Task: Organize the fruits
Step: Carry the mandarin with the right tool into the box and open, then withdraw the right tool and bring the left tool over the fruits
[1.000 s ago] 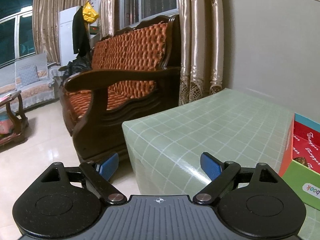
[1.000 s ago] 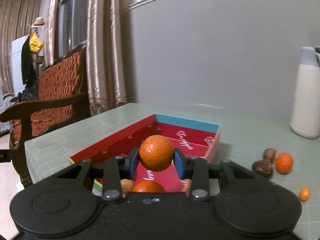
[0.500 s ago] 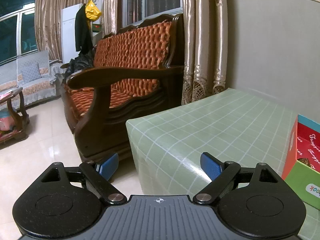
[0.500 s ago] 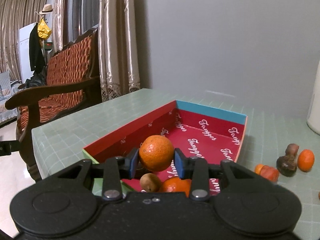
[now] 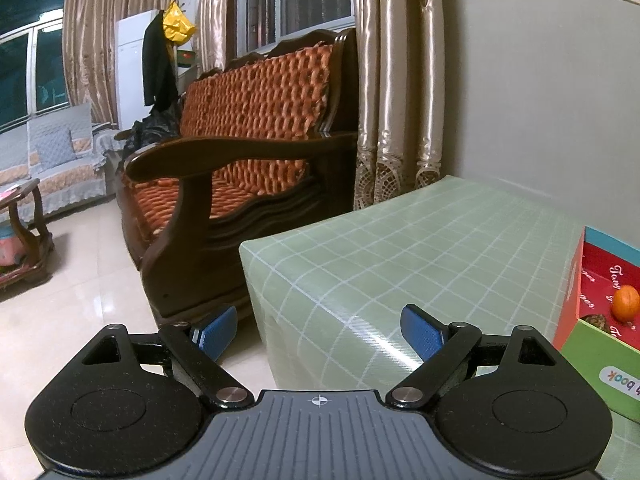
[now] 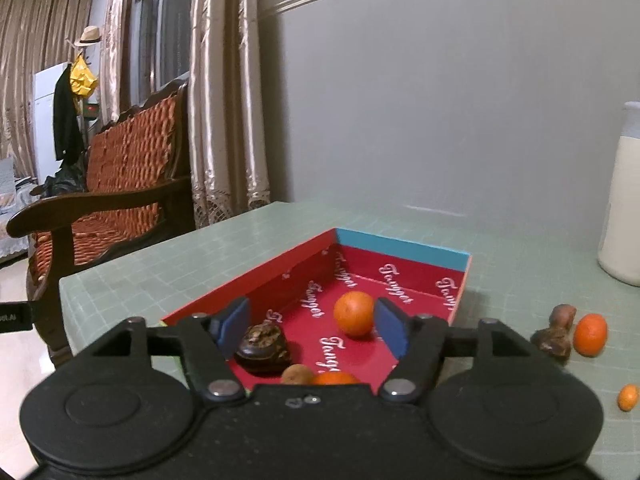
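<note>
A red cardboard box (image 6: 404, 249) with a blue far wall sits on the green checked table (image 6: 168, 264). An orange (image 6: 353, 314) lies on the box floor, free of the pads. My right gripper (image 6: 312, 326) is open above the box's near end. Near it in the box lie a dark brown fruit (image 6: 262, 347), a small brown fruit (image 6: 297, 375) and another orange (image 6: 334, 378). My left gripper (image 5: 318, 332) is open and empty over the table's left corner. The box (image 5: 572, 292) and the orange (image 5: 626, 304) also show at the right edge of the left wrist view.
On the table right of the box lie an orange (image 6: 590, 335), two dark brown fruits (image 6: 554, 340) and a small orange fruit (image 6: 627, 397). A white jug (image 6: 622, 200) stands at the far right. A wooden sofa (image 5: 240, 152) stands left of the table.
My right gripper has opened and let go of the orange, which now lies on the box floor. The left gripper's view has shifted slightly; it stays open.
</note>
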A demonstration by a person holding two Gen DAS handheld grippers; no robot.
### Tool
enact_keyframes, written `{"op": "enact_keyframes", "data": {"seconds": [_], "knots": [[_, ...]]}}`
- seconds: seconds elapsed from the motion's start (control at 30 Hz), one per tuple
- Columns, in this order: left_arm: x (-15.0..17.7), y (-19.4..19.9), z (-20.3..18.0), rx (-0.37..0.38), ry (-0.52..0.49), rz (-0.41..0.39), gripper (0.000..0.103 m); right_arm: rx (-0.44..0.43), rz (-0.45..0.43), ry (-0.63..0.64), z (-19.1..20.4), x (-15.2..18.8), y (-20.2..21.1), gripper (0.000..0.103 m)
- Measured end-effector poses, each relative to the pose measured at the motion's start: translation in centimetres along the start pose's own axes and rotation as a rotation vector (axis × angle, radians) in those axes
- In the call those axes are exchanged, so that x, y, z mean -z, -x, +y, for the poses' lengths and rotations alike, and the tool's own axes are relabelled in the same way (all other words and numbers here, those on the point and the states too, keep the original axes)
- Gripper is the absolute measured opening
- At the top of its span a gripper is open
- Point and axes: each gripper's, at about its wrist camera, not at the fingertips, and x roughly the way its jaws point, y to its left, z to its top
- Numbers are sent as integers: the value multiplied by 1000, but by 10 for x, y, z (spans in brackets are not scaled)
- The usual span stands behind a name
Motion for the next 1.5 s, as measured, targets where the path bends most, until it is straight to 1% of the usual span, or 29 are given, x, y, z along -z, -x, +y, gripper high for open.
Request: {"op": "enact_keyframes", "data": {"seconds": [0.13,0.27,0.4,0.5,0.7,0.87,1.0,1.07,1.2,1.37,1.5], "knots": [[0,4,-7,9,-5,-5,88,24,-16,-3,-6,-1,5,80],[1,10,-19,34,-17,-17,88,54,-31,1,-14,0,13,81],[3,16,-42,80,-41,-28,88,103,-40,1,-30,3,23,83],[5,24,-65,118,-70,-41,88,152,-39,-17,-49,7,31,83],[12,43,-112,204,-131,-68,88,295,-48,-106,-104,17,54,84],[18,66,-148,280,-190,-126,88,440,-43,-195,-154,29,78,84],[24,84,-176,354,-228,-158,88,524,-41,-264,-184,40,97,84],[27,93,-190,391,-254,-183,88,558,-52,-289,-194,43,106,84],[34,108,-218,446,-318,-221,88,616,-63,-298,-207,49,119,84],[43,120,-245,525,-362,-226,88,683,-60,-298,-222,56,135,84],[49,128,-266,585,-397,-215,88,731,-57,-298,-233,63,148,84]]}}
